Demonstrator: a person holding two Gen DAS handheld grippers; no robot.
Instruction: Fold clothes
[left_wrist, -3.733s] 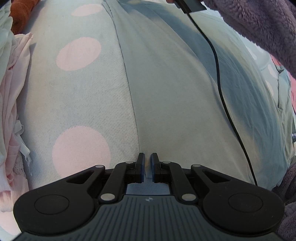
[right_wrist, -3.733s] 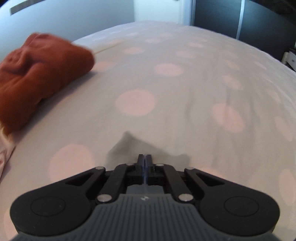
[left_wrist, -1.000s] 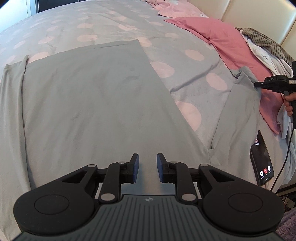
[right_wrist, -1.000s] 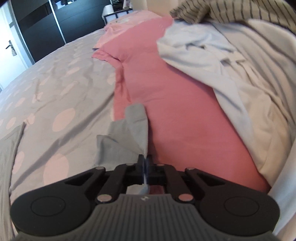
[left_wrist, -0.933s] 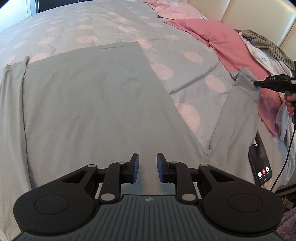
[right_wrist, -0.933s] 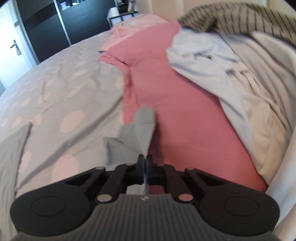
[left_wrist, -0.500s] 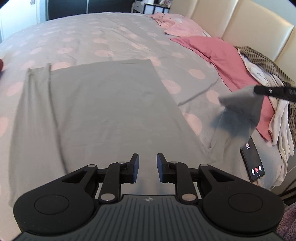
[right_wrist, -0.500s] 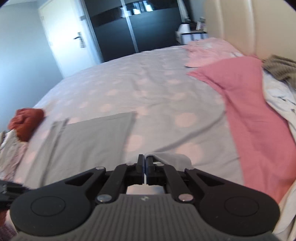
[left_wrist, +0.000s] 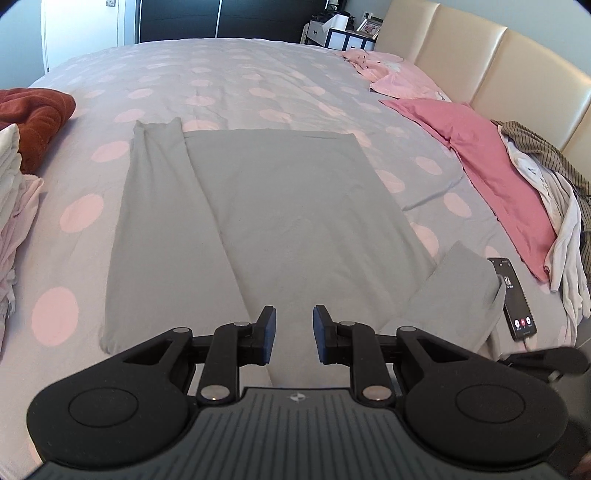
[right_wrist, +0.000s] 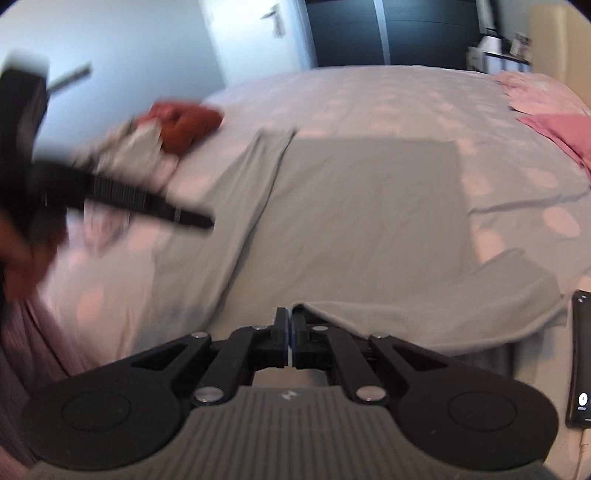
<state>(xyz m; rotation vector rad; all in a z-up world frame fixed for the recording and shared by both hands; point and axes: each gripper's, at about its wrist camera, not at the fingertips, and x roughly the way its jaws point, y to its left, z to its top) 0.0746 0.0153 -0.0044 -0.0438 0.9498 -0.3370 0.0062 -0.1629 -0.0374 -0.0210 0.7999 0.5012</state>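
A grey long-sleeved shirt (left_wrist: 288, 206) lies flat on the spotted bedcover (left_wrist: 229, 81), body spread toward the far side. Its left sleeve (left_wrist: 147, 221) is folded along the body. Its right sleeve (left_wrist: 454, 291) is folded back toward the near edge. My left gripper (left_wrist: 290, 332) is open and empty above the shirt's near edge. My right gripper (right_wrist: 289, 332) is shut on the end of the right sleeve (right_wrist: 424, 314), low at the near edge of the bed. The shirt (right_wrist: 362, 206) also shows in the right wrist view, where the left gripper tool (right_wrist: 147, 206) is blurred at left.
A phone (left_wrist: 513, 299) lies at the bed's right edge beside the sleeve. A pink garment (left_wrist: 487, 166) and a pile of clothes (left_wrist: 554, 184) lie along the headboard side. A rust-red garment (left_wrist: 33, 114) and pale folded clothes (left_wrist: 14, 192) lie at left.
My right gripper has carried the right sleeve from the pink garment back across toward the shirt's near edge. My left gripper has lifted and pulled back, staying open.
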